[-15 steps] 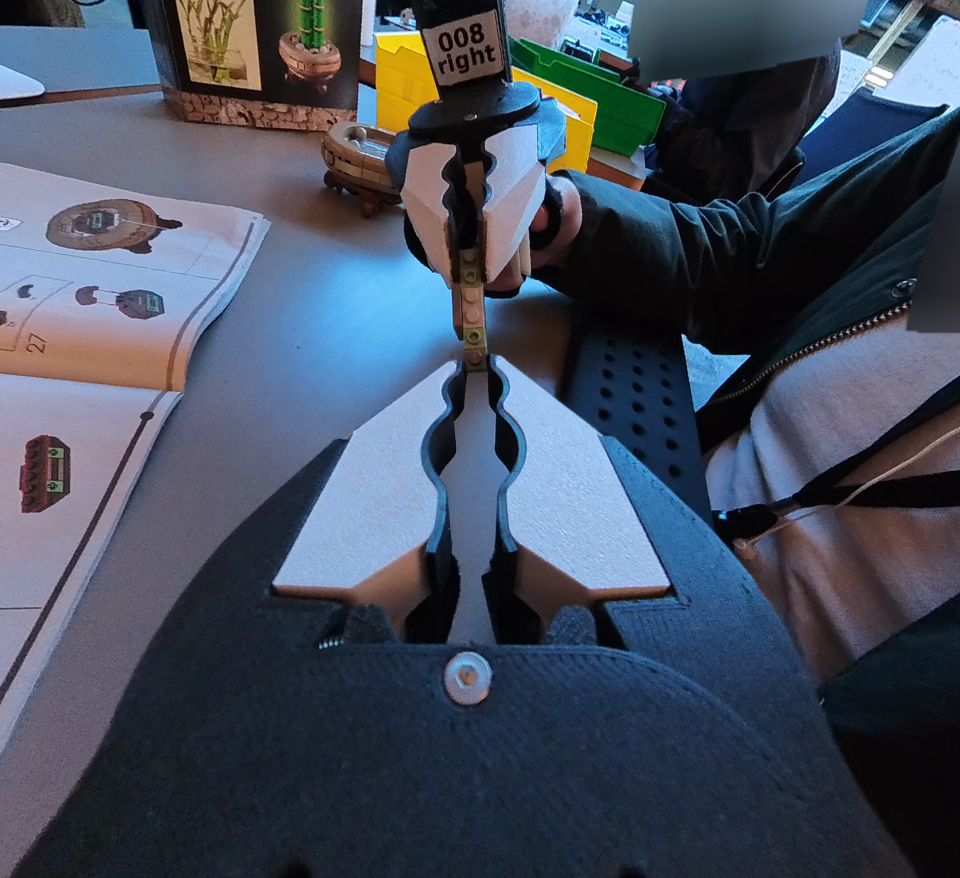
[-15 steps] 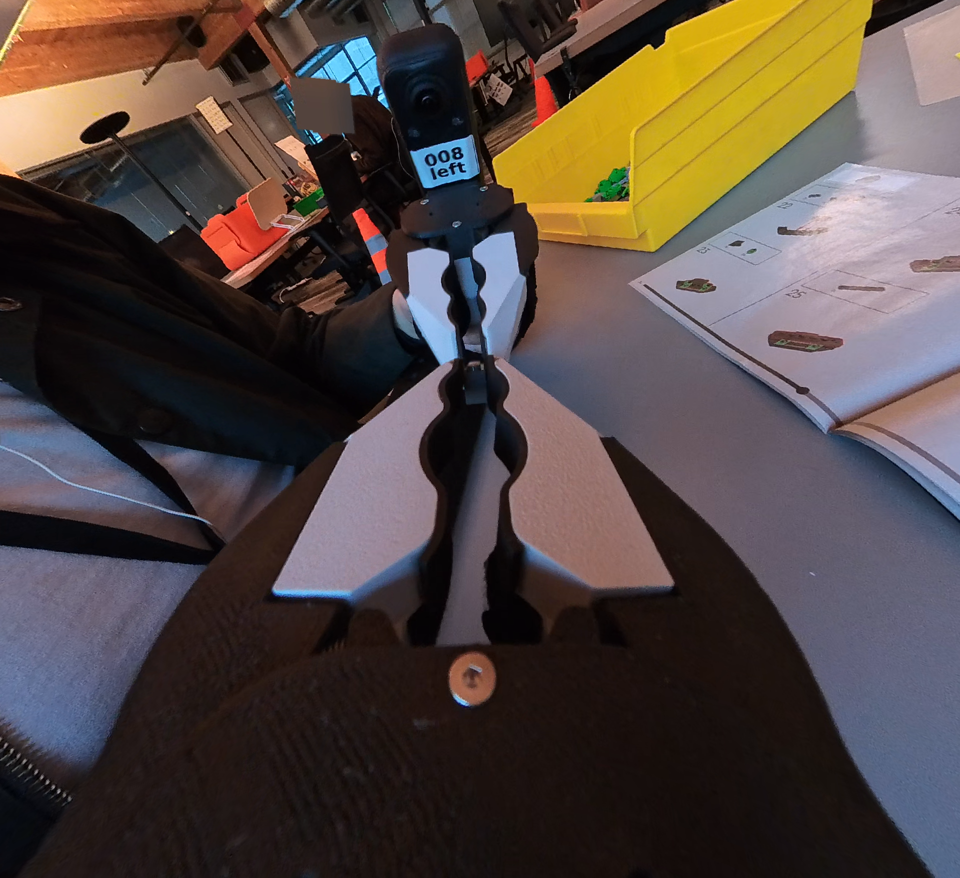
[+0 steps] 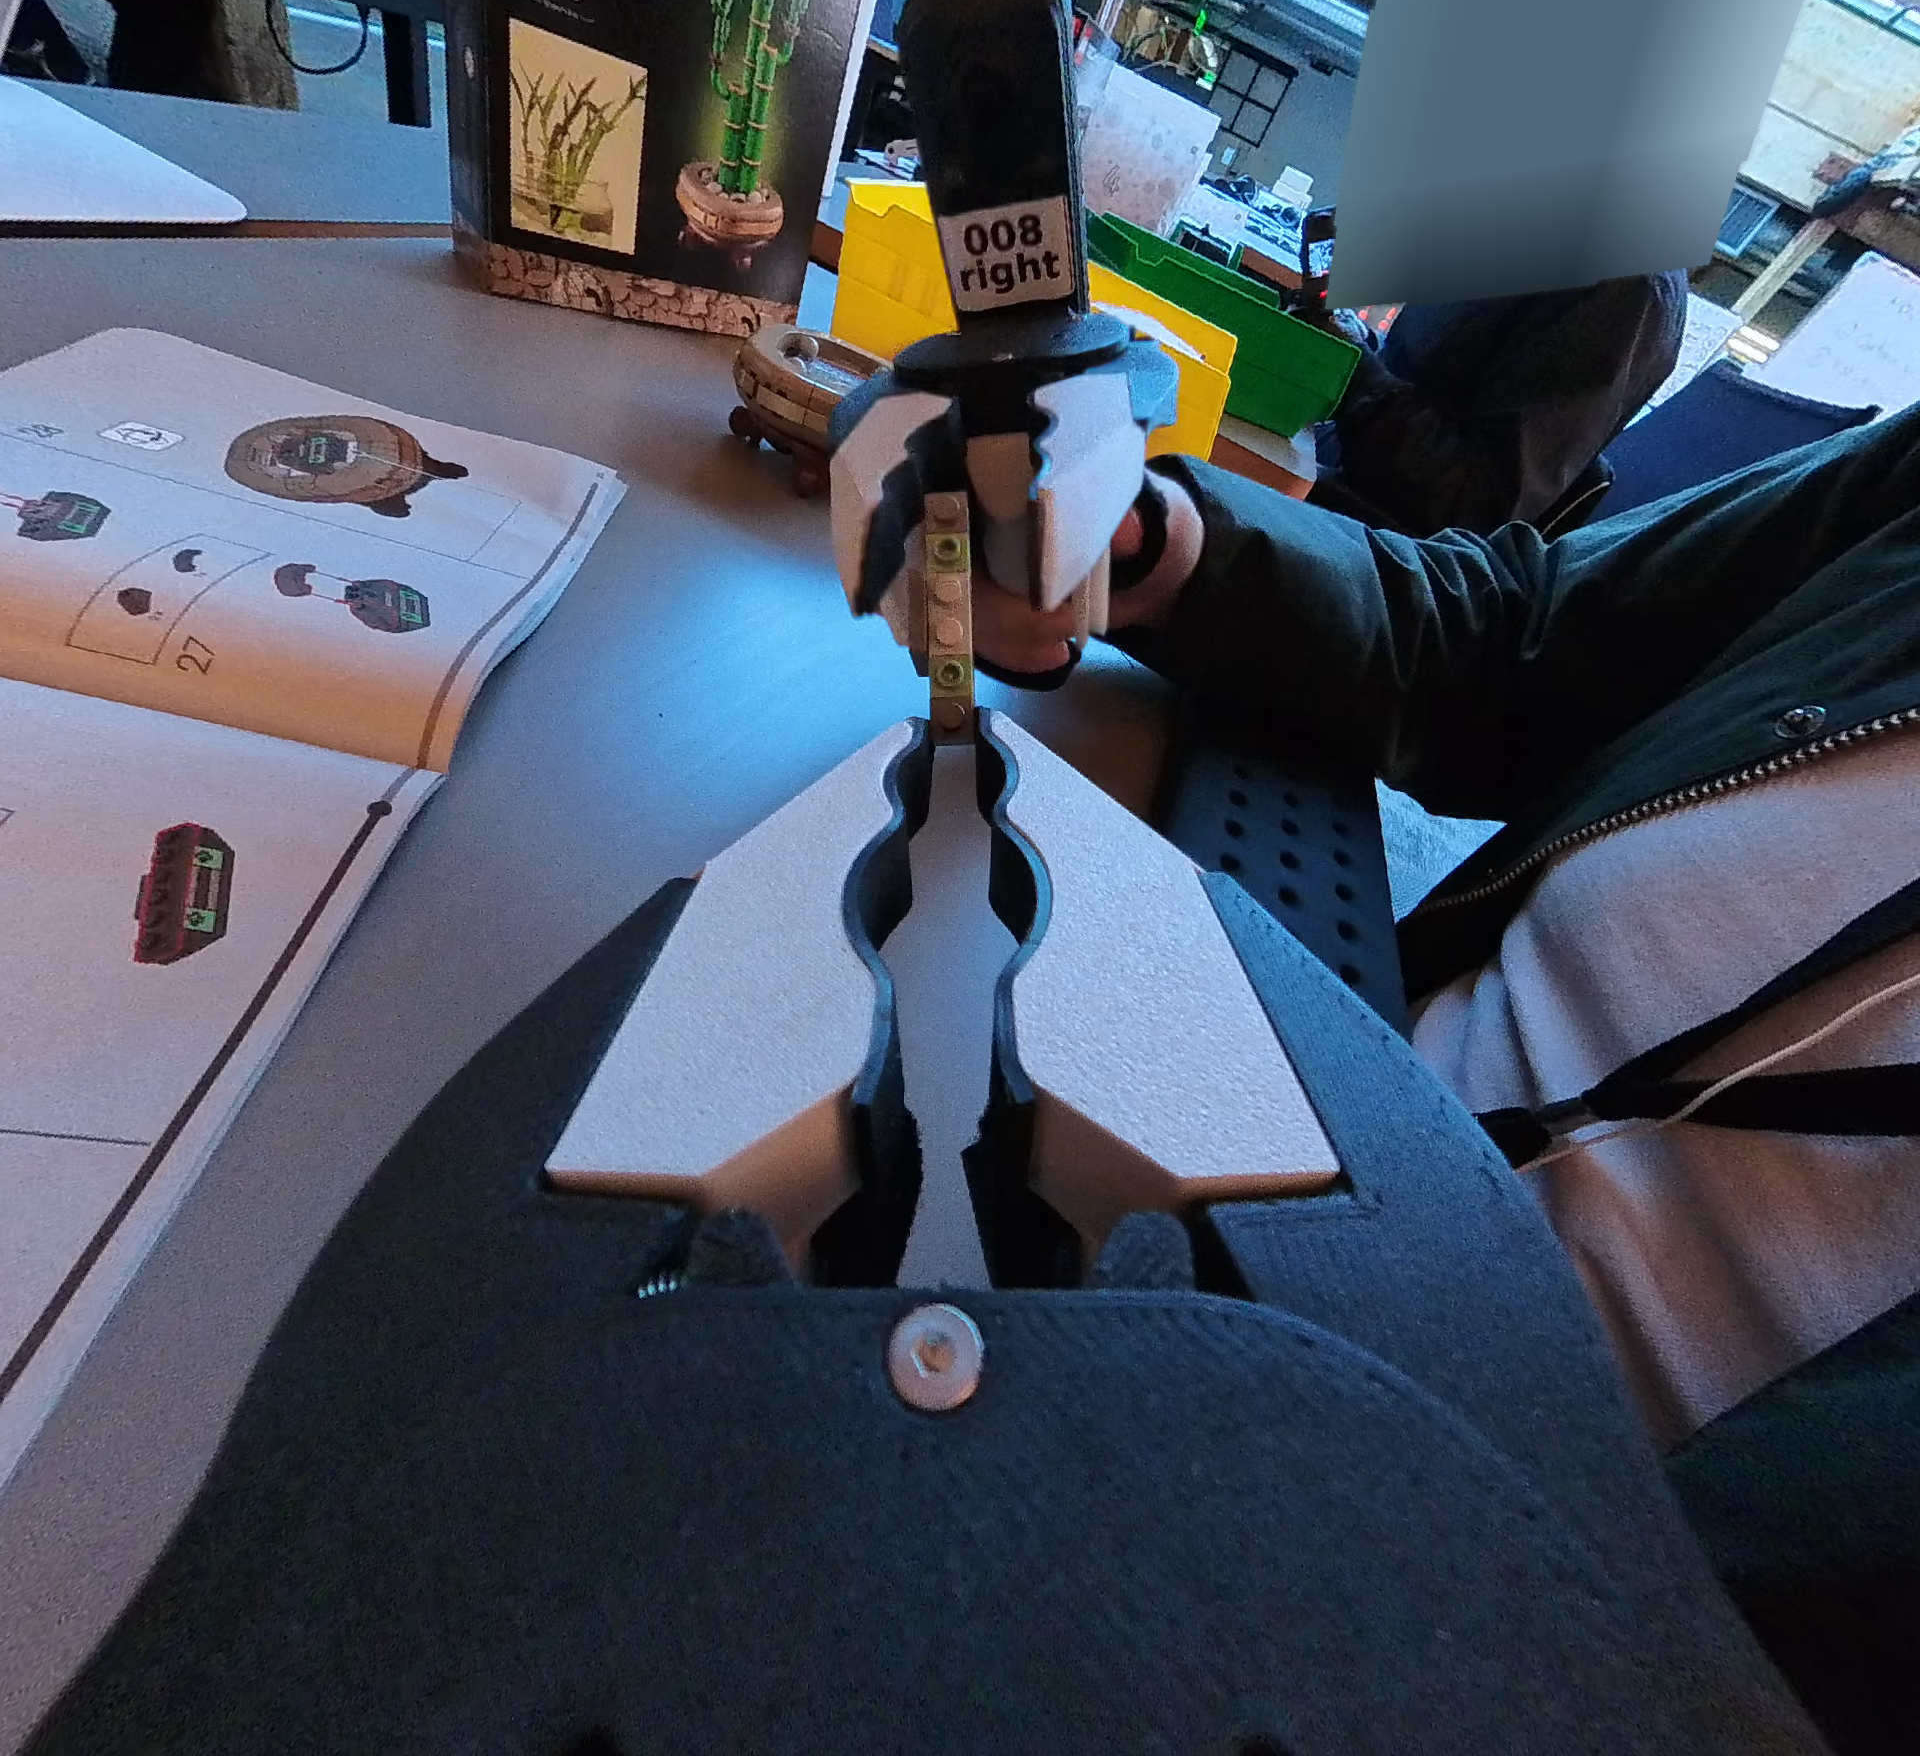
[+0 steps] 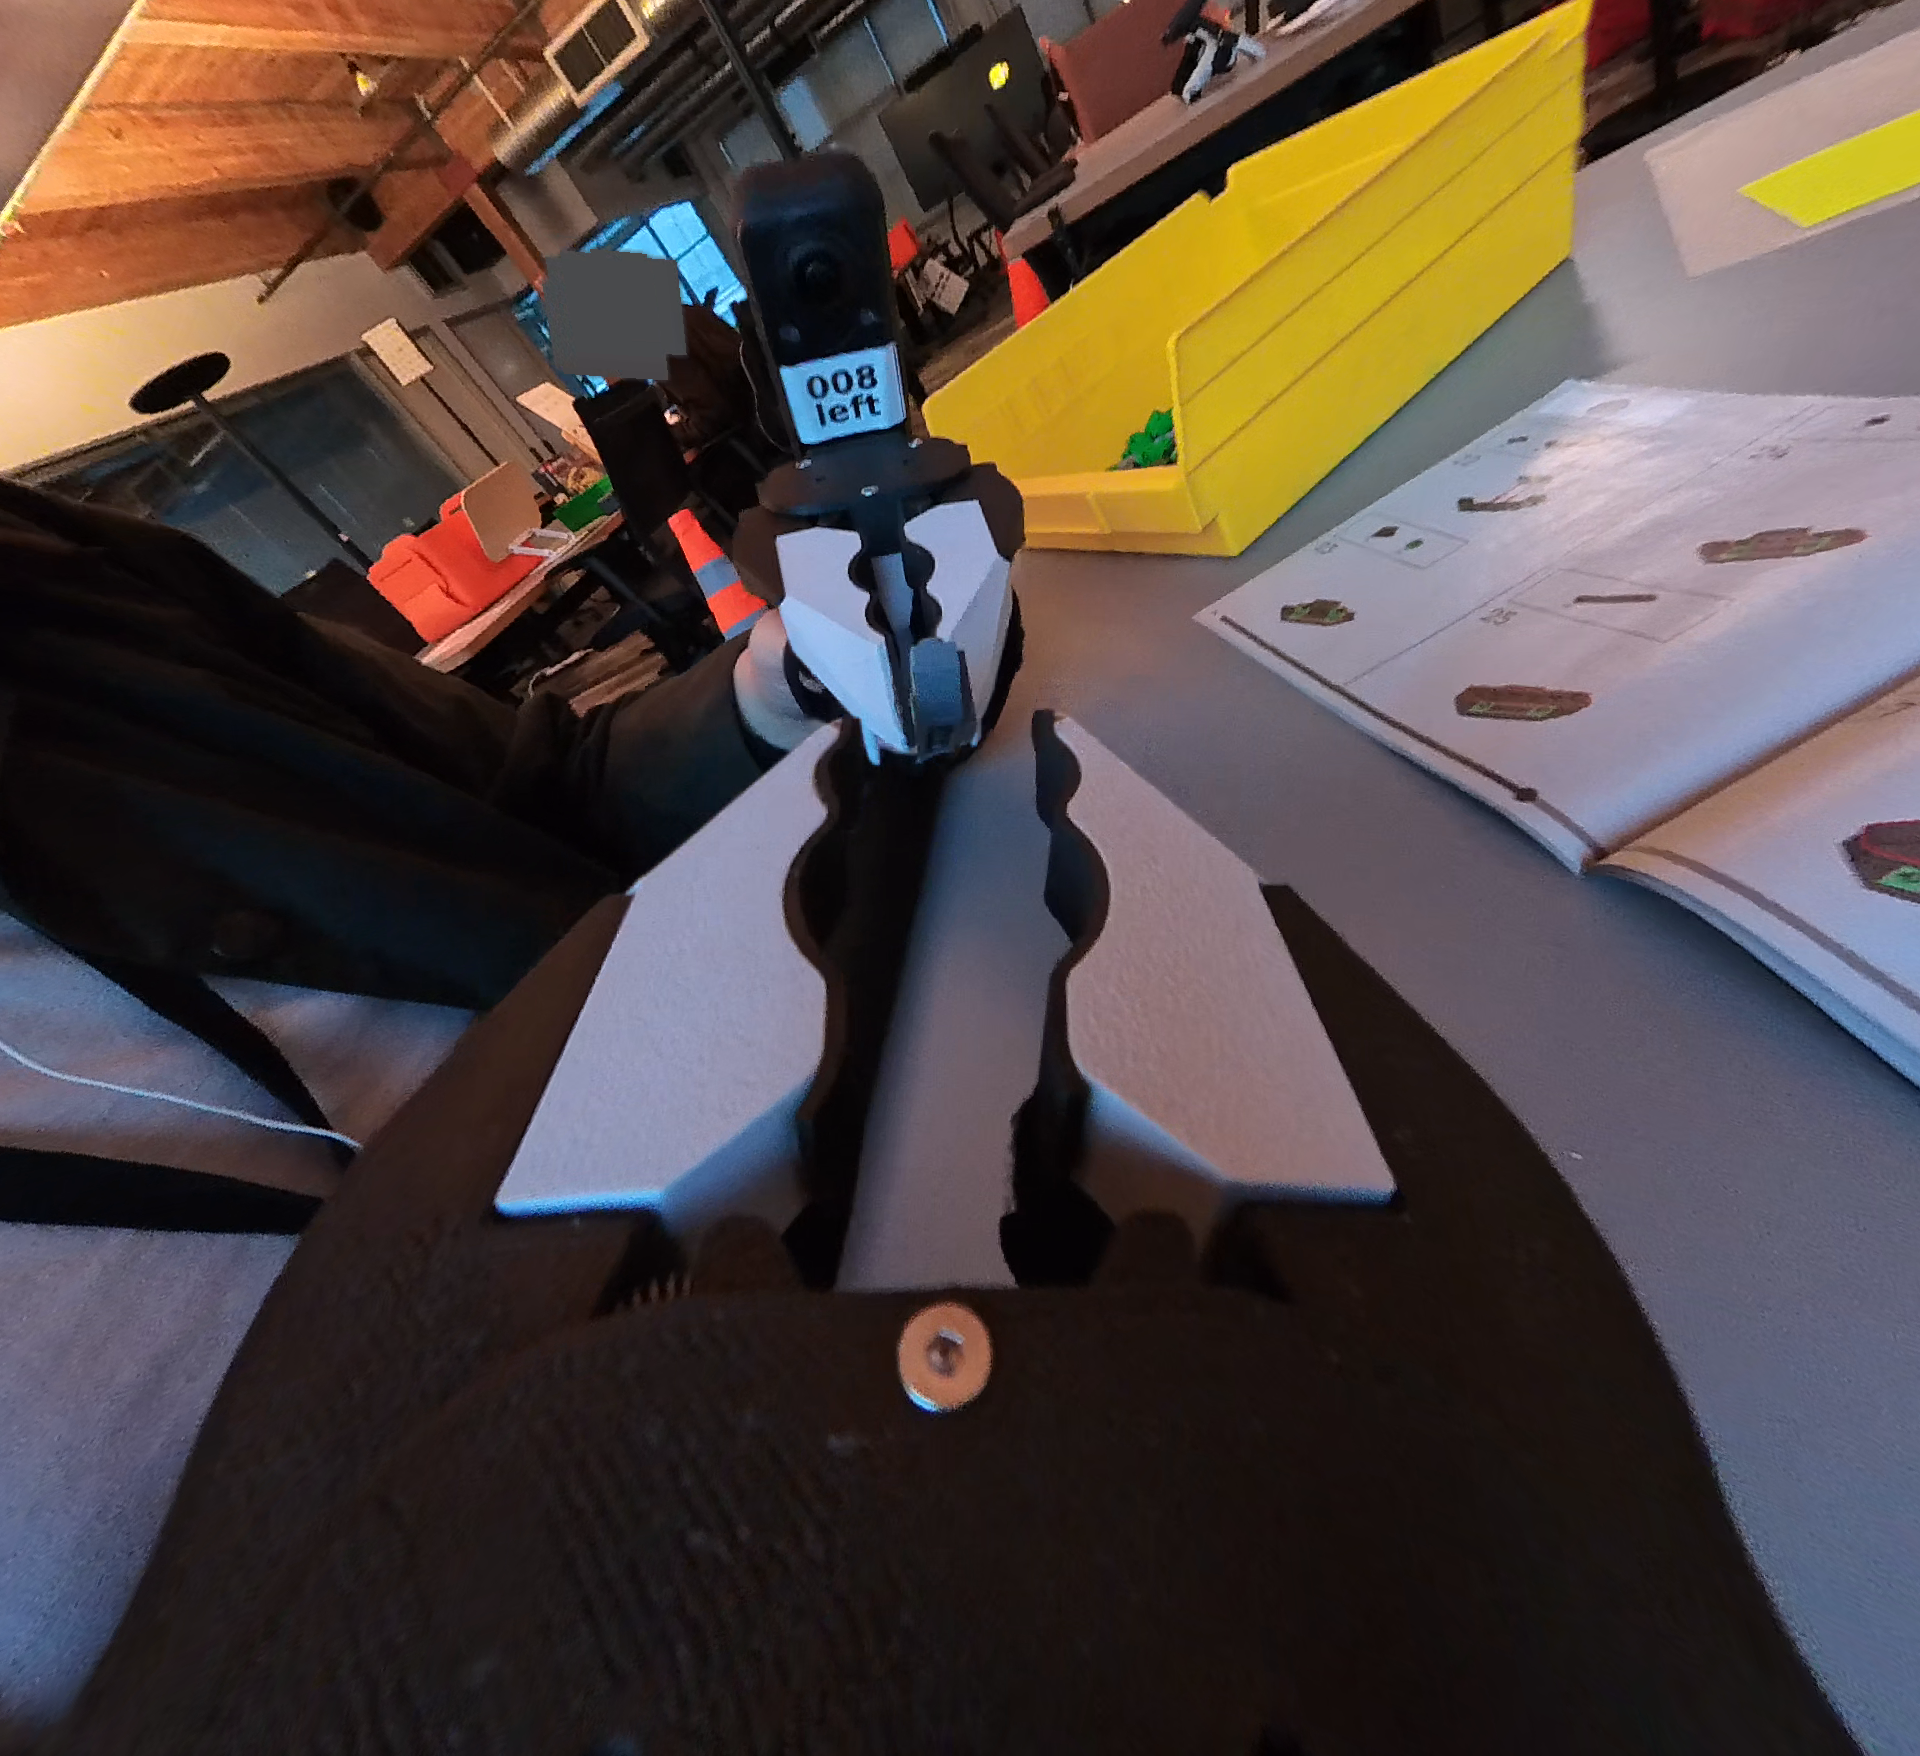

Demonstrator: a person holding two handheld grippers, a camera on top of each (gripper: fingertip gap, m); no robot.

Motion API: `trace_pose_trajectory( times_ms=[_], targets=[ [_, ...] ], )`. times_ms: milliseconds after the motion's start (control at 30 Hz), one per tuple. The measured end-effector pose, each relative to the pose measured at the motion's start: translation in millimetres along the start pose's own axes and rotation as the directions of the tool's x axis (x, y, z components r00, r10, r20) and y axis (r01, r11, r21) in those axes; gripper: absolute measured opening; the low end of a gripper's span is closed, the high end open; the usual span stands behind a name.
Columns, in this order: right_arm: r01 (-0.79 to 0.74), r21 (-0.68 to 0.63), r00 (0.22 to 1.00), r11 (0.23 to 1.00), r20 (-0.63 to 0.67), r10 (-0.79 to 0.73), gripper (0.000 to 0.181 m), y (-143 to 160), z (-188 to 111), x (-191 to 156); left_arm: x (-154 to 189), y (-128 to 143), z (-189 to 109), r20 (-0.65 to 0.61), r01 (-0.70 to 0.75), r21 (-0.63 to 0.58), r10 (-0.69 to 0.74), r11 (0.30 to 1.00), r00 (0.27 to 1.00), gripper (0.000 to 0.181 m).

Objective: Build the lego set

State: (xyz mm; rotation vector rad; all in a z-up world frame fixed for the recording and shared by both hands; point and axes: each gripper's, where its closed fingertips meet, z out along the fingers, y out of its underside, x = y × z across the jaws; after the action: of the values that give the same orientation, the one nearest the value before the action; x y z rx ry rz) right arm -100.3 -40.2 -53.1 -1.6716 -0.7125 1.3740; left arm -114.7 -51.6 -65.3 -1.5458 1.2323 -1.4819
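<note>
A thin tan lego strip with lime studs [image 3: 948,563] stands up from my left gripper [image 3: 951,724], which is shut on its lower end. My right gripper [image 3: 961,605] faces it, with its jaws spread on either side of the strip's upper part and not pinching it. In the right wrist view my right gripper [image 4: 935,730] is open and empty. The left gripper [image 4: 923,742] is just beyond its tips, holding the strip [image 4: 940,683], which looks grey from this side.
An open instruction booklet [image 3: 260,615] [image 4: 1610,646] lies on the grey table [image 3: 644,719]. The set's box [image 3: 644,75], a round brown built base [image 3: 800,397], a yellow bin [image 4: 1351,335] and a green bin [image 3: 1226,324] stand behind. A person's sleeve [image 3: 1455,615] reaches in from the right. Only a small space, under 4 cm, lies between the two pairs of fingers.
My right gripper has opened and let go of the strip's upper end. My left gripper still holds the lower end.
</note>
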Motion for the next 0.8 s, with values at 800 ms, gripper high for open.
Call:
trace_pose_trajectory(
  times_ms=[800],
  targets=[
    [-0.068,-0.030,0.997,0.997,0.037,0.069,0.010,5.1,6.8,-6.5,5.6,-1.4,3.7,-0.048,0.028,0.009,-0.028,1.000,0.998,0.007]
  ],
)
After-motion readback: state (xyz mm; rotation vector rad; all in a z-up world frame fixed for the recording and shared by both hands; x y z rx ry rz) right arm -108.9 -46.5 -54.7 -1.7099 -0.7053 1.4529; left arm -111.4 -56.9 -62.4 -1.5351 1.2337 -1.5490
